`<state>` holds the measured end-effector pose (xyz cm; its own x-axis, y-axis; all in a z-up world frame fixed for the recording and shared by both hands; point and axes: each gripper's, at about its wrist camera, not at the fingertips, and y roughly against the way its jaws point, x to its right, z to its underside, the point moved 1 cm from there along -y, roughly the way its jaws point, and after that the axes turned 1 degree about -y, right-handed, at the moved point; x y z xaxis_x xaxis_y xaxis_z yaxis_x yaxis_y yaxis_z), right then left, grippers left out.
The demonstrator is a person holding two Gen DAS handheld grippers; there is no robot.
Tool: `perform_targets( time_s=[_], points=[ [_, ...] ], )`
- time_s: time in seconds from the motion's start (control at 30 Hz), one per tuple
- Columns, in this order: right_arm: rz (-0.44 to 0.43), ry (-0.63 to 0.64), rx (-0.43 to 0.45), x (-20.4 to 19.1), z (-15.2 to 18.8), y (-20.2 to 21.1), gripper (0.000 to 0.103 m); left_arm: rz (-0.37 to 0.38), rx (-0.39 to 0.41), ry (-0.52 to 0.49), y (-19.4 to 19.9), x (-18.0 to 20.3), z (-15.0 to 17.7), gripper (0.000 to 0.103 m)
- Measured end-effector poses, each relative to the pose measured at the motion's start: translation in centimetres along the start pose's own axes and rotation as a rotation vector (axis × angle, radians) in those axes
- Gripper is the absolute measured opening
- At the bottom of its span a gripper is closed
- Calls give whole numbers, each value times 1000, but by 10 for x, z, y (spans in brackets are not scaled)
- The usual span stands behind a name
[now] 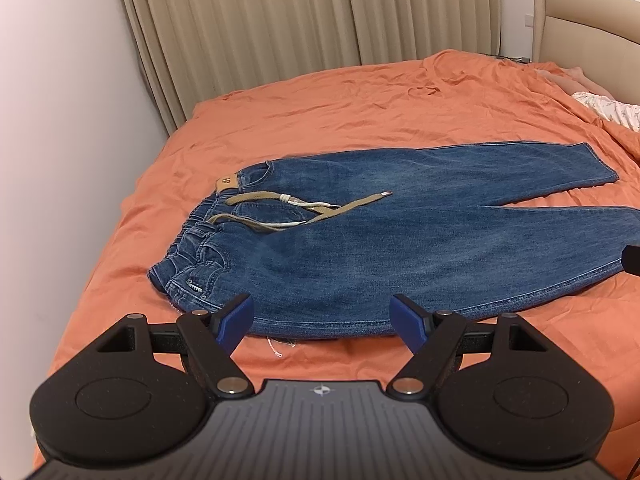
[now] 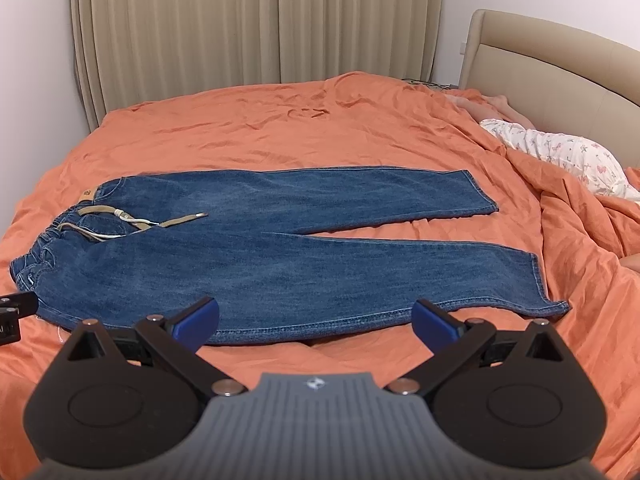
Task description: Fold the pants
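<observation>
The jeans (image 2: 256,256) lie flat and unfolded on the bed (image 2: 280,128), waistband toward the white wall (image 1: 60,120), legs spread apart toward the headboard (image 2: 552,64). A tan drawstring (image 2: 160,222) trails across the waist. Beyond the jeans' hems sits a patterned white pillow (image 2: 560,156) under rumpled orange bedding; curtains (image 2: 240,20) hang behind. The left gripper (image 1: 322,318) and right gripper (image 2: 316,320) hover at the jeans' near edge, jaws spread wide, holding nothing.

**Even indoor light, fisheye warp**

We see soft, bright room light, no glare, faint shadows under the blue denim pants (image 1: 400,240). Closed beige pleated curtains (image 2: 256,20) bow at the edges; corners vignette dark. The near black gripper housing (image 1: 320,420) is slightly blurred.
</observation>
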<state>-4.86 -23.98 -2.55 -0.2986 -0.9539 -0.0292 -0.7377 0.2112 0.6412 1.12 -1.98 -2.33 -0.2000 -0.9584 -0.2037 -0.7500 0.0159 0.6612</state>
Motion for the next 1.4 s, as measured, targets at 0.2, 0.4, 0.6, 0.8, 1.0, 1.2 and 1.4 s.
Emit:
perform_targets(
  time_s=[0.2,0.4,0.6,0.8,1.0,1.2,1.4],
  points=[
    [0,-4,1,1,0,1,98,2,1,1,0,0,1,90],
    [1,-4,1,1,0,1,98,2,4,0,0,0,2,90],
    [2,-11,3,2,-1,0,98,4,3,-1,-1,0,1,90],
    [2,-11,2,3,0,1,98,5,2,-2,-1,0,2,90],
    [3,-18,-5,5,2,1,98,6,6,-3,1,2,2,90],
    [6,-14,-8,4,1,1,98,7,2,-3,0,1,2,90],
    [-35,-11,-30,13,-2,-9,98,32,-15,-58,-10,-8,-1,87]
  ],
)
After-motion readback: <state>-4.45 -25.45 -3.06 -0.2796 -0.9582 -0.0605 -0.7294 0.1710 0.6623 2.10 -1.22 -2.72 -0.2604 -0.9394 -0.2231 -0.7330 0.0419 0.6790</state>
